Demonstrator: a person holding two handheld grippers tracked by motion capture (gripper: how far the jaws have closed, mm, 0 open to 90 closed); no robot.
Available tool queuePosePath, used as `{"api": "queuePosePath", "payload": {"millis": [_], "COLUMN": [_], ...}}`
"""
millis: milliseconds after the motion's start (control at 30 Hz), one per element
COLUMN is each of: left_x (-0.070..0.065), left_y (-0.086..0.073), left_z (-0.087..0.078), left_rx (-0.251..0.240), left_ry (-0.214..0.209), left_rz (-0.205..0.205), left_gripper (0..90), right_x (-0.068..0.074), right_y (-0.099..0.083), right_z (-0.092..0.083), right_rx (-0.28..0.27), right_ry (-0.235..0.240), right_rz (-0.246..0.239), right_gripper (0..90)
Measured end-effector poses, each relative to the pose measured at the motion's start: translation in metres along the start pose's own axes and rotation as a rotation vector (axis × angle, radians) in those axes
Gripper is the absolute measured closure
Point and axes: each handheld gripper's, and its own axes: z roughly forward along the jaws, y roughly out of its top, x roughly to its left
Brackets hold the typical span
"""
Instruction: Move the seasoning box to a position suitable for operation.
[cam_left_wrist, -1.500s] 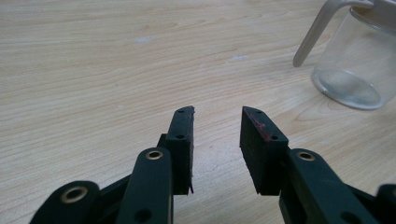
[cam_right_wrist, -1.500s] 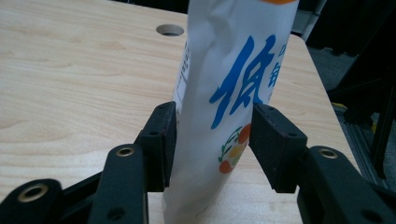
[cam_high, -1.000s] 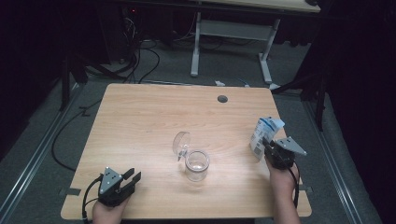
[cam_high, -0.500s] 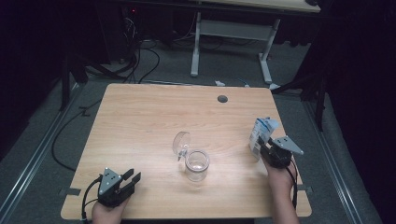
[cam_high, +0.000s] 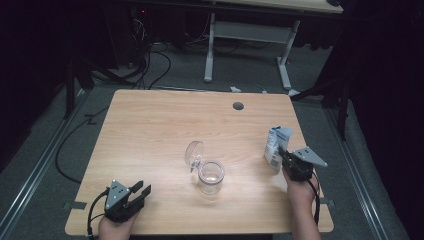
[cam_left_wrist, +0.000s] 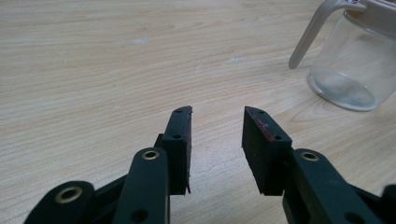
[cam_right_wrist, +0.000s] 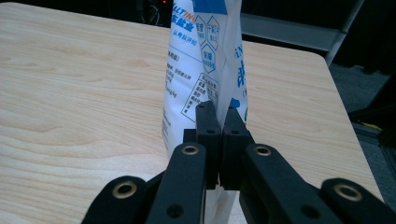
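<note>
**Right gripper pinching salt bag; left idle**

One white-and-blue bag (cam_high: 276, 148) stands upright near the table's (cam_high: 160, 125) right edge. Print partly legible: orange "ALT", "IN"; the rest small Chinese text. Right gripper (cam_right_wrist: 219, 122) has just been closing; its jaws are clenched on a fold of the bag. Left gripper (cam_left_wrist: 217, 126) is at the near left corner, jaws apart, nothing between. One glass jar (cam_high: 210, 177) at centre, lid (cam_high: 194, 153) open.

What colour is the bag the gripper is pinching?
The bag is white with blue parts and small dark print, clearest in the right gripper view.
</note>
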Motion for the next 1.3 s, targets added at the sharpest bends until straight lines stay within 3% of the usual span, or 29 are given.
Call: {"api": "queuePosePath", "payload": {"millis": [500, 967, 1300], "left_x": [-0.002, -0.009, -0.021], "left_y": [0.003, 0.012, 0.022], "left_z": [-0.001, 0.013, 0.028], "left_rx": [-0.035, -0.046, -0.056], "left_ry": [-0.026, -0.085, -0.077], "left_rz": [-0.005, 0.010, 0.077], "left_gripper": [61.0, 60.6, 60.5], "right_x": [0.008, 0.021, 0.032], "right_y": [0.006, 0.007, 0.004], "right_z": [-0.011, -0.031, -0.049], "right_rx": [0.003, 0.004, -0.005], "right_ry": [0.074, 0.149, 0.173], "right_rz": [0.007, -0.006, 0.014], "right_gripper": [89.7, 89.9, 89.9]}}
